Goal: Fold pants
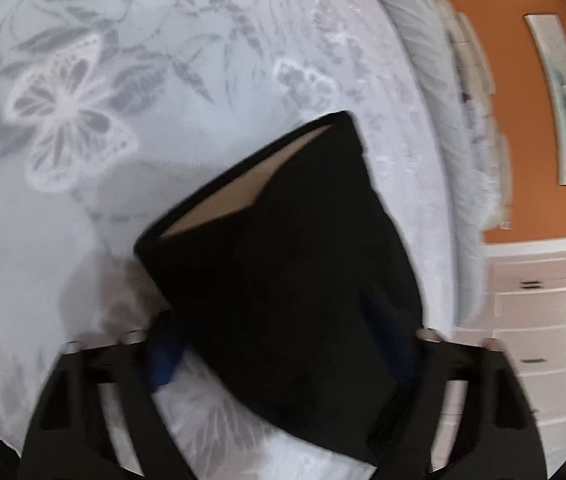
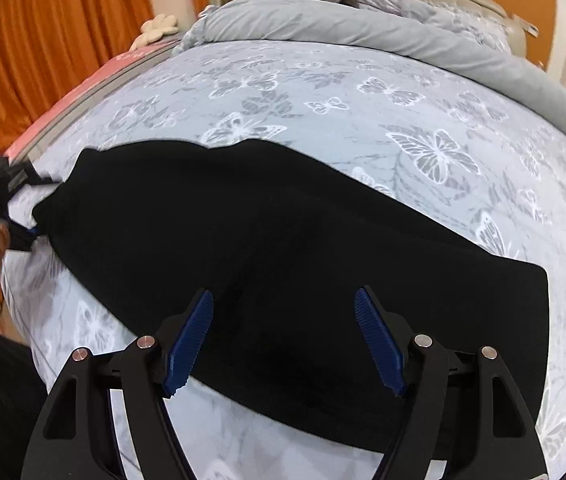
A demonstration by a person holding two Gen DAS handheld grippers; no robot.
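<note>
Black pants [image 2: 267, 248] lie stretched across a butterfly-print bedspread [image 2: 363, 96]. In the left wrist view, one end of the pants [image 1: 283, 288] fills the space between the blue-padded fingers, with a tan inner lining showing at its far edge. The left gripper [image 1: 283, 356] has its fingers wide apart around the cloth; the view is blurred. It also shows in the right wrist view [image 2: 15, 196], held by a hand at the pants' left end. My right gripper [image 2: 283, 336] is open, hovering over the pants' near edge and holding nothing.
A rolled grey duvet [image 2: 383, 28] and headboard lie at the bed's far end. Orange curtains [image 2: 43, 40] hang at the left. An orange wall with a picture [image 1: 563, 100] and white drawers [image 1: 535, 320] stand beside the bed.
</note>
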